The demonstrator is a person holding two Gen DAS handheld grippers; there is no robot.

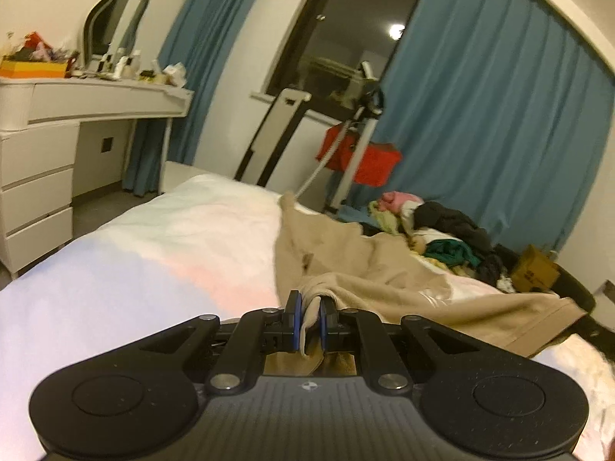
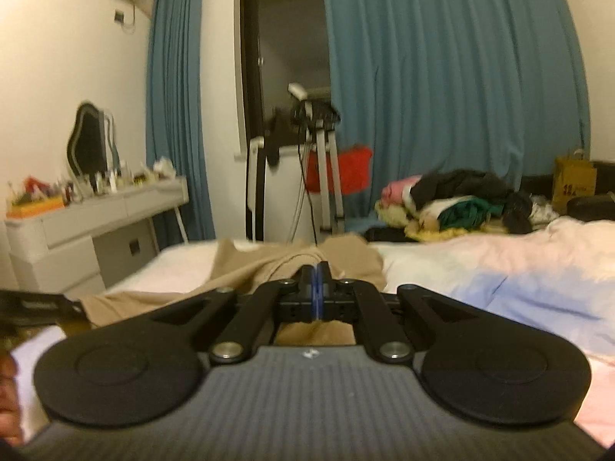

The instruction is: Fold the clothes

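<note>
The left claw (image 1: 310,317) is closed on a fold of the beige garment (image 1: 369,269); the cloth is pinched between its two blue pads (image 1: 294,315) and hangs down behind them. The right claw (image 2: 316,292) is also closed, its blue pads pressed together, and the beige garment (image 2: 269,265) lies directly under and in front of it, so it seems to grip the cloth, although the pinch itself is hard to see in the blur. The garment is spread in wrinkles over the white bed (image 1: 161,238), reaching toward the far edge. Further back on the bed lies a pile of clothes (image 2: 461,199) in black, green, pink and yellow, well apart from the claws. Behind it hang blue curtains (image 2: 442,77). A white dressing table (image 1: 77,107) with a mirror (image 1: 115,15) stands at the left wall.
</note>
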